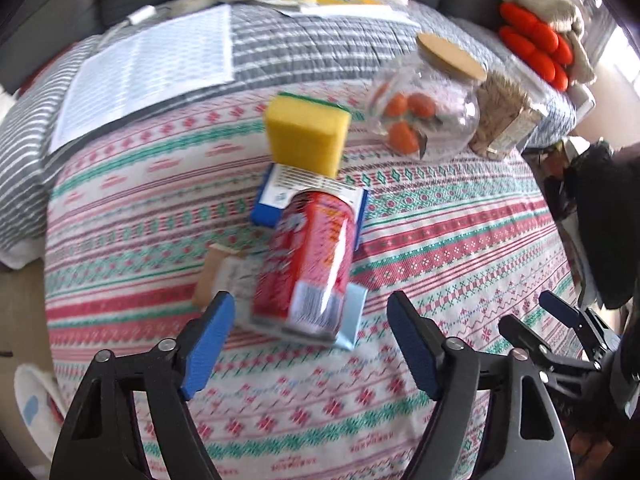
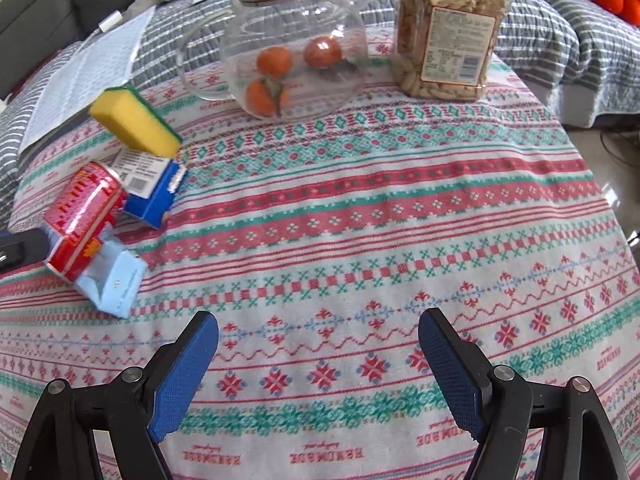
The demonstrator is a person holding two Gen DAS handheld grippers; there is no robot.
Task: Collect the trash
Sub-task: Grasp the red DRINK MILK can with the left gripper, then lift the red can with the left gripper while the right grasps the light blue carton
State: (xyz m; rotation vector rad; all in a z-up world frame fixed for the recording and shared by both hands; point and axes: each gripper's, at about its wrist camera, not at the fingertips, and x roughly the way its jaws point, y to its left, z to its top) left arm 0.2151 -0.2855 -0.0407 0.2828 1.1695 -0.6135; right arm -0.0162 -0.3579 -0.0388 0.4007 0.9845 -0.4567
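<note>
A red drink can (image 1: 308, 260) lies on its side across a light blue carton (image 1: 354, 320) and a dark blue box (image 1: 266, 204) on the patterned tablecloth. A yellow sponge (image 1: 304, 136) rests on the dark blue box, and a brown cardboard scrap (image 1: 210, 280) lies left of the can. My left gripper (image 1: 310, 302) is open, its blue pads on either side of the can's near end and not touching it. My right gripper (image 2: 319, 318) is open over bare cloth, well right of the can (image 2: 82, 216), carton (image 2: 116, 284) and sponge (image 2: 134, 124).
A glass jar with a wooden lid (image 2: 288, 52) holding orange fruits and a plastic snack jar (image 2: 448, 32) stand at the back of the table. A printed sheet (image 1: 148, 72) lies on the grey striped blanket behind. The table edge drops off at right.
</note>
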